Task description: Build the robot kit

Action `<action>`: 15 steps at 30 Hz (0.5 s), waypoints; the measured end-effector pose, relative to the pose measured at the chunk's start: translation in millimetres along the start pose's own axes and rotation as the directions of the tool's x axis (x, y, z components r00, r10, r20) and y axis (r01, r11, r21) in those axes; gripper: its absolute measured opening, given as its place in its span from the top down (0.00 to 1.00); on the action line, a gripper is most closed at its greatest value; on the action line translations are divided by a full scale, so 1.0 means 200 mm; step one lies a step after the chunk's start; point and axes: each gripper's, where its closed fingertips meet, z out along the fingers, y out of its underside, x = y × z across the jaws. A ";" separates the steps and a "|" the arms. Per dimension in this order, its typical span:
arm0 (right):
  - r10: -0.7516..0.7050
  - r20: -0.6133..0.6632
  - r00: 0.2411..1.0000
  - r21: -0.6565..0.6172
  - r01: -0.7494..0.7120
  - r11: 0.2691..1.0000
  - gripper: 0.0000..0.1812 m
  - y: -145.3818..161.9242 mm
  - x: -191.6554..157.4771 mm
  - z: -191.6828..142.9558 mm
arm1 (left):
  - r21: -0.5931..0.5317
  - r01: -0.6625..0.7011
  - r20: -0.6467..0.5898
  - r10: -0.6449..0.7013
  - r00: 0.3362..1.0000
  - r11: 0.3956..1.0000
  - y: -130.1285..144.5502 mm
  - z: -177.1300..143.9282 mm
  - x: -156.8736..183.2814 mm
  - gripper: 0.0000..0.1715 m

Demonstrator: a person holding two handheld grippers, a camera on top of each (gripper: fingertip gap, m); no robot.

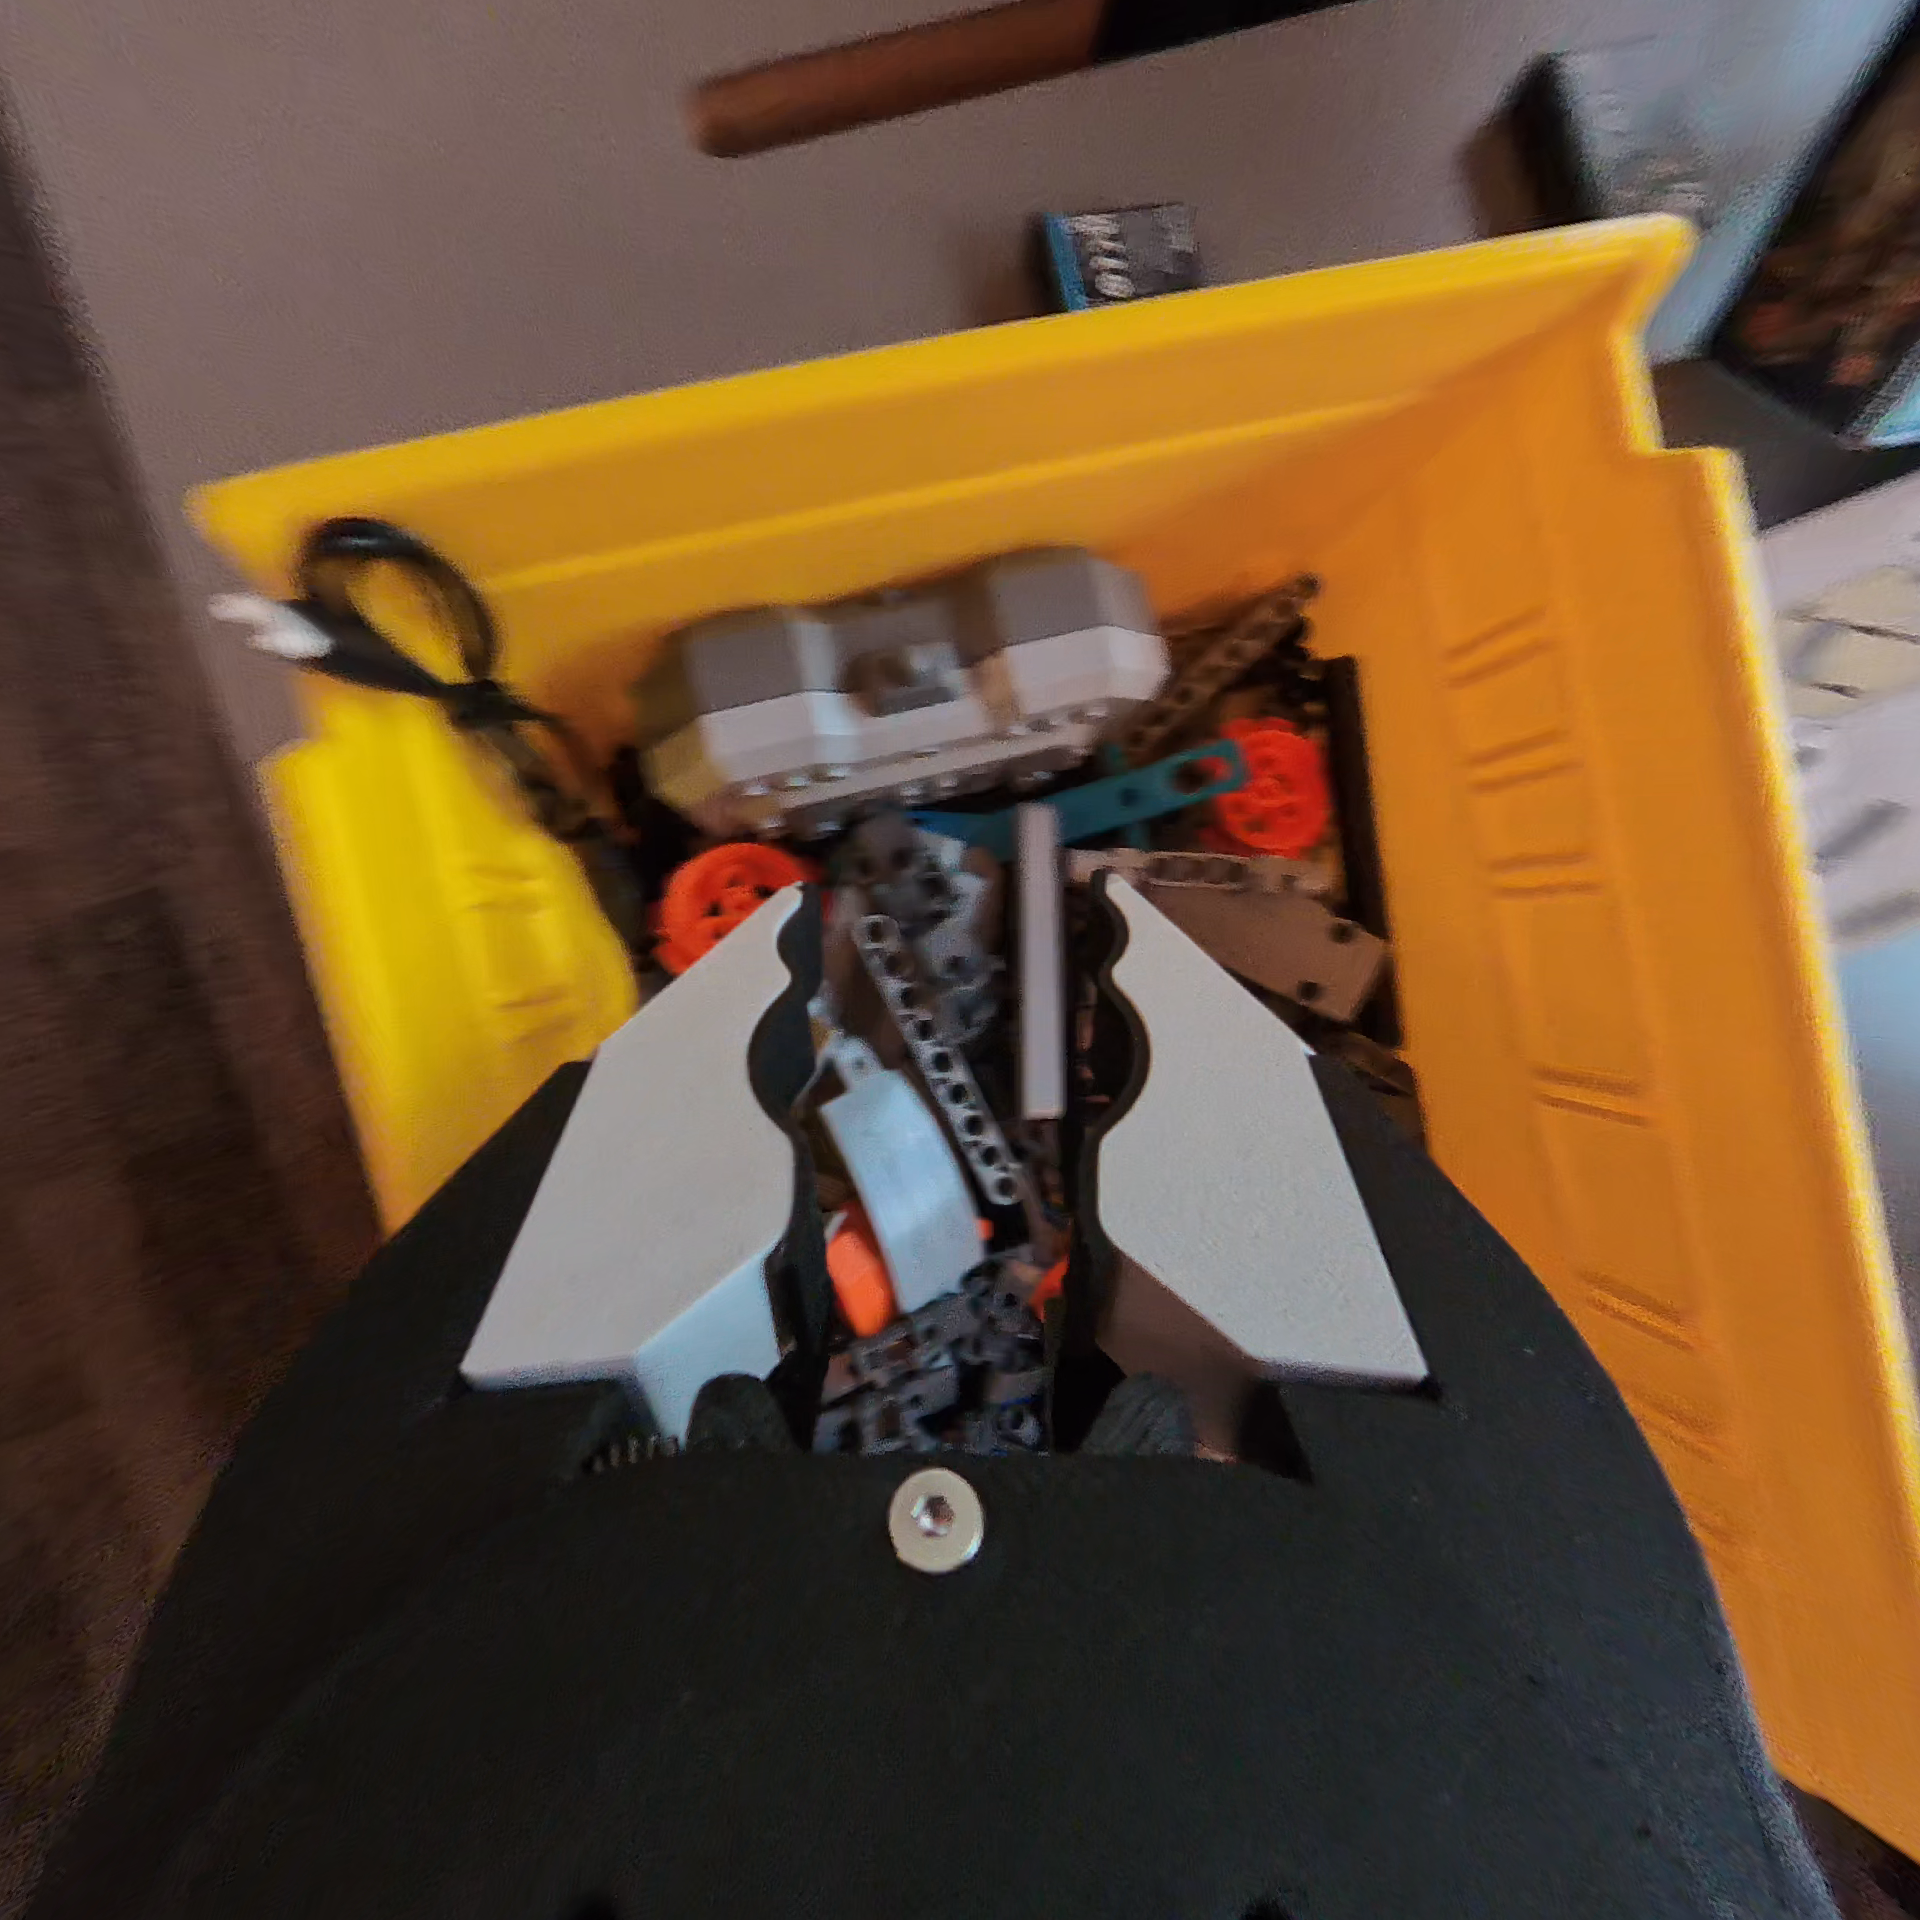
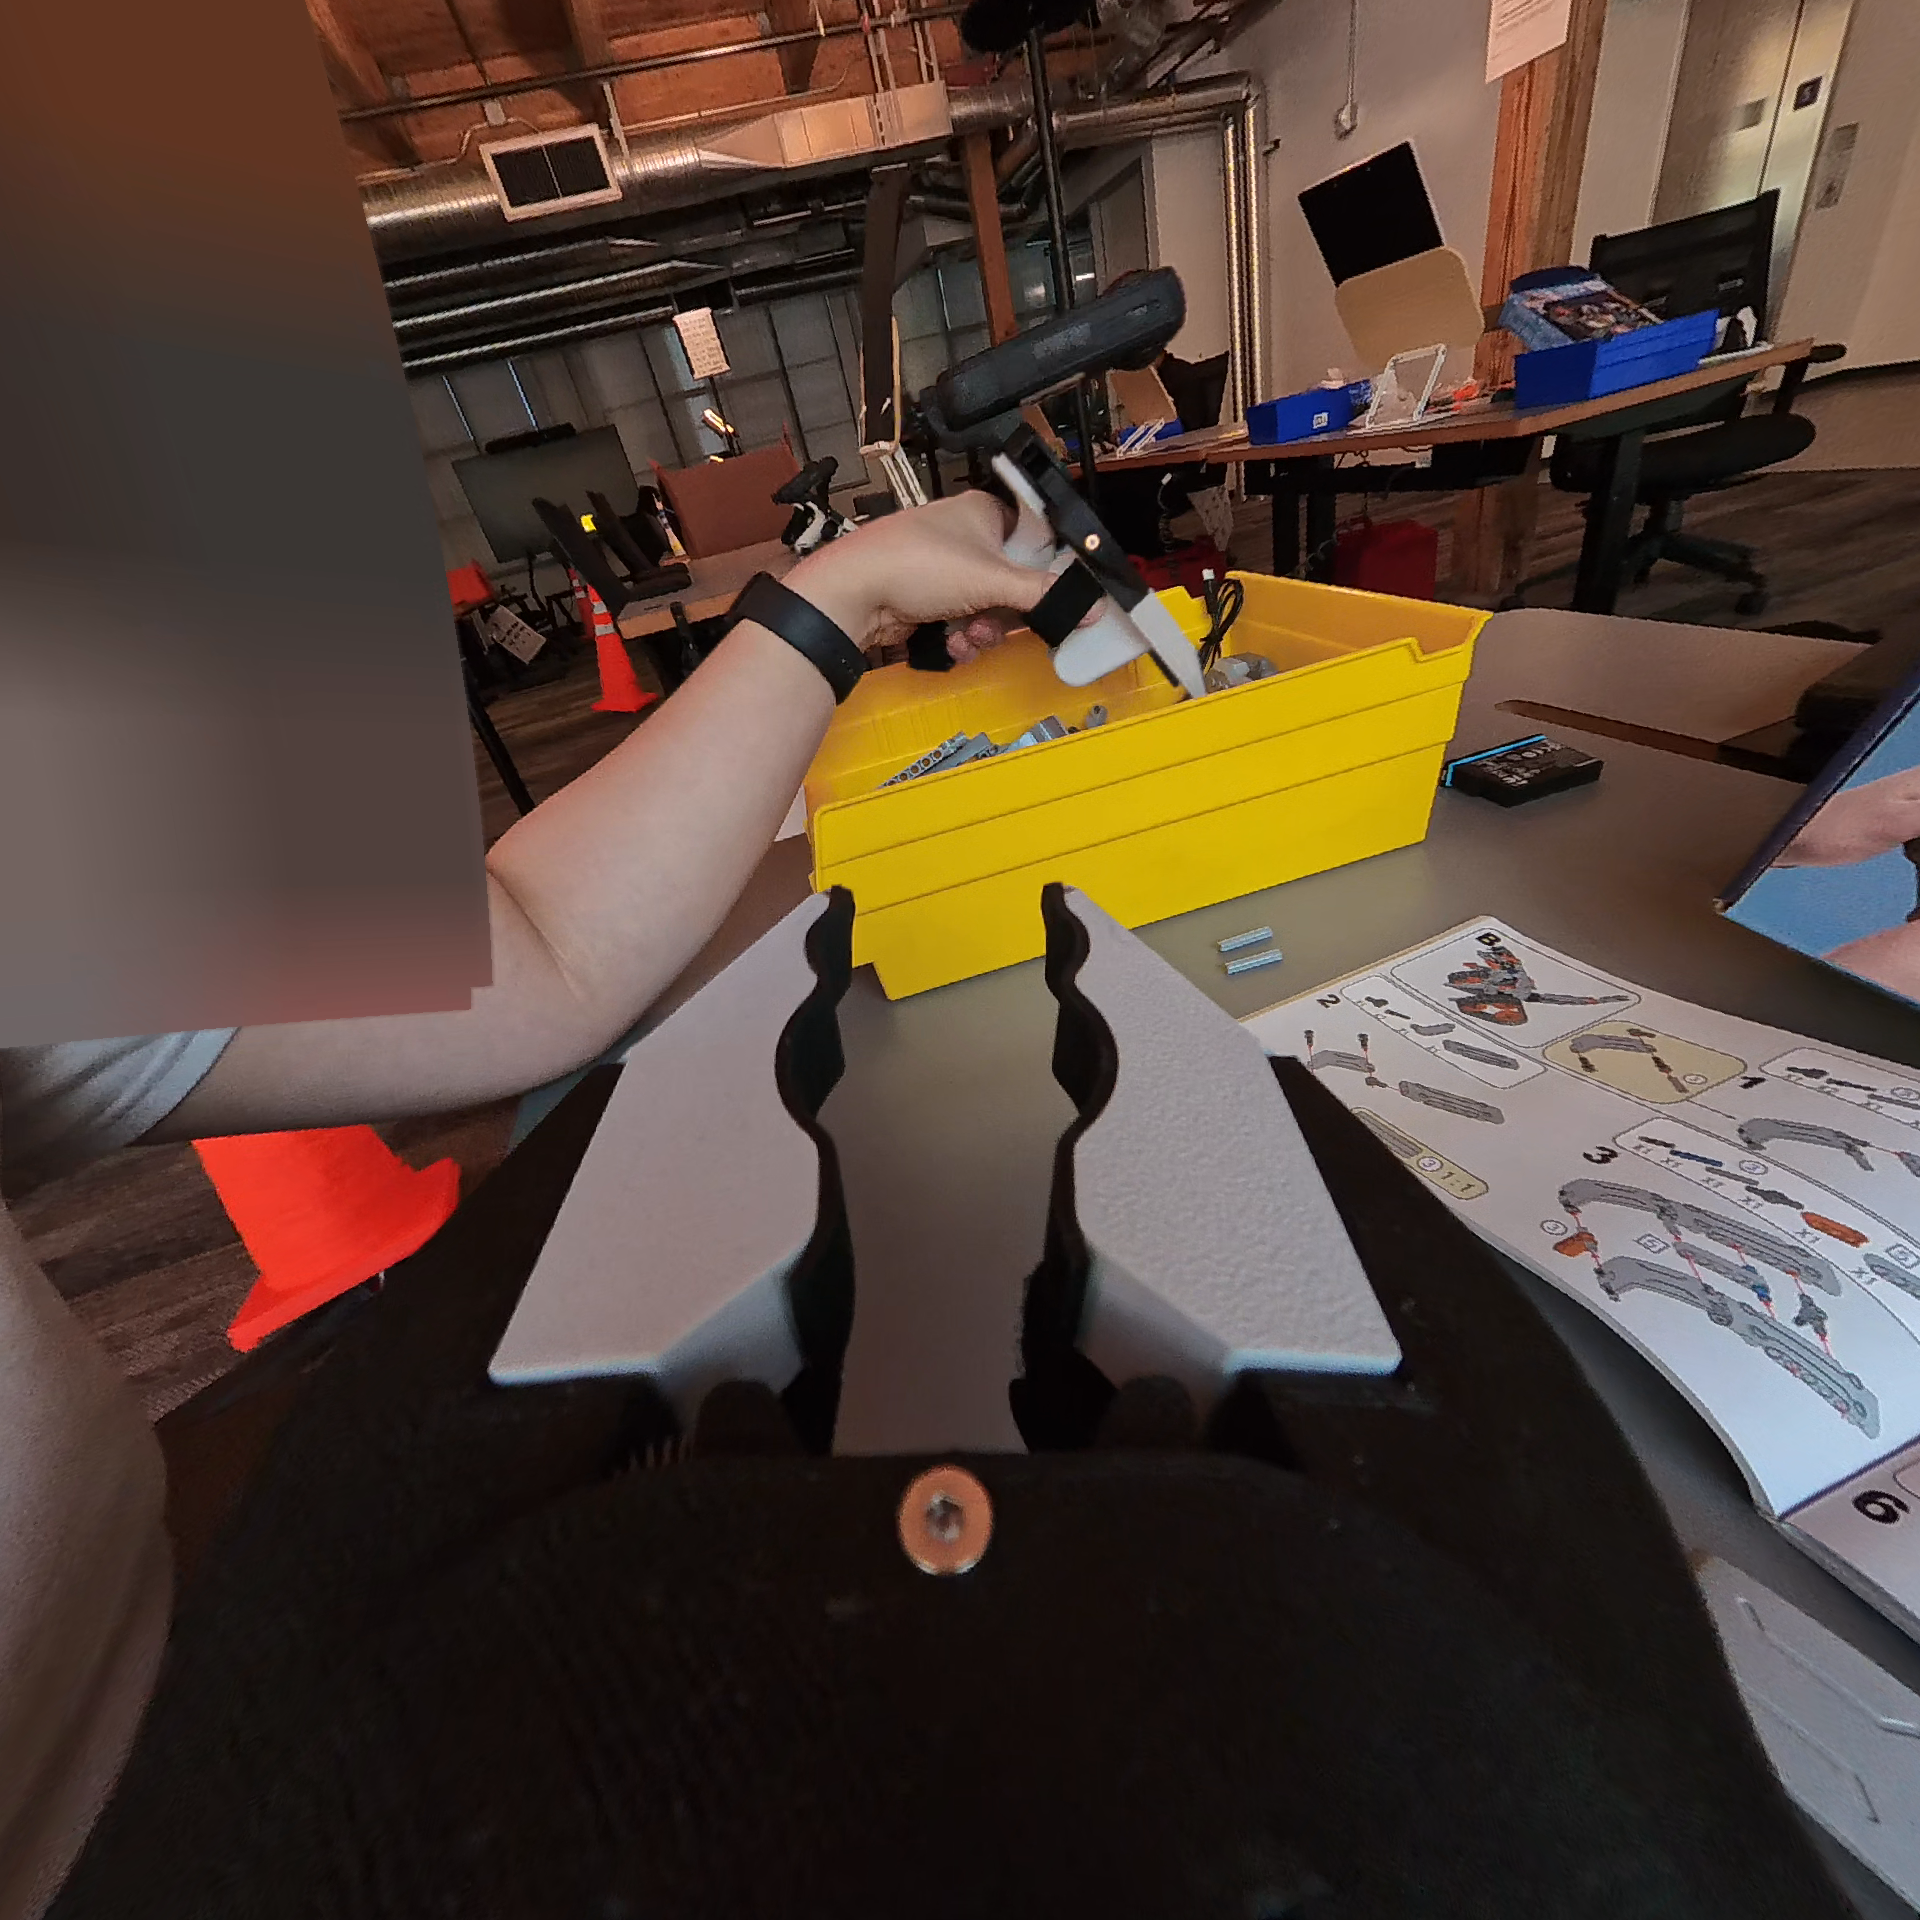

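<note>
Holding a two-finger gripper in each hand, you have the left gripper (image 1: pixel 951 894) pointed down into a deep yellow plastic bin (image 1: pixel 1507 727) that stands on a grey table (image 2: pixel 1621 862). Its white fingers (image 1: pixel 665 1122) with black wavy pads are spread fairly wide and hold nothing; between them lies a jumble of building pieces, among them a long grey beam with a row of holes (image 1: pixel 935 1049) and a curved pale grey panel (image 1: pixel 894 1174). Just beyond the fingertips sits a bulky grey and white double-housing block (image 1: pixel 904 686), with an orange spoked wheel (image 1: pixel 727 904) near the left fingertip and another (image 1: pixel 1273 790) farther right beside a teal beam (image 1: pixel 1132 795). A looped black cable (image 1: pixel 395 613) hangs at the bin's far left corner. This view is blurred. Your right gripper (image 2: pixel 948 909) hovers over the table in front of the bin's near wall, fingers (image 2: pixel 686 1174) spread and empty, touching nothing. Two small pale blue pins (image 2: pixel 1250 951) lie on the table just beside the bin, right of the fingertips, and an open illustrated instruction booklet (image 2: pixel 1621 1195) lies farther right. Behind the bin rests a small black box (image 2: pixel 1522 774). An orange traffic cone (image 2: pixel 322 1216) stands on the floor to the left.
</note>
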 end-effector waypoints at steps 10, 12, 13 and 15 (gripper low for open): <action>-0.048 0.033 0.998 -0.032 0.049 0.998 0.80 0.06 -0.02 0.04 | -0.153 -0.145 0.038 0.153 0.988 0.977 0.08 0.12 0.06 0.52; -0.087 0.050 0.995 -0.074 0.090 0.993 0.80 0.10 -0.05 0.06 | -0.197 -0.173 0.082 0.192 0.978 0.965 0.11 0.12 0.04 0.52; -0.106 0.062 0.992 -0.093 0.111 0.989 0.81 0.12 -0.07 0.06 | -0.214 -0.179 0.091 0.203 0.975 0.960 0.12 0.12 0.03 0.52; -0.140 0.096 0.986 -0.108 0.150 0.983 0.81 0.14 -0.12 0.07 | -0.238 -0.188 0.094 0.216 0.972 0.953 0.14 0.13 0.03 0.53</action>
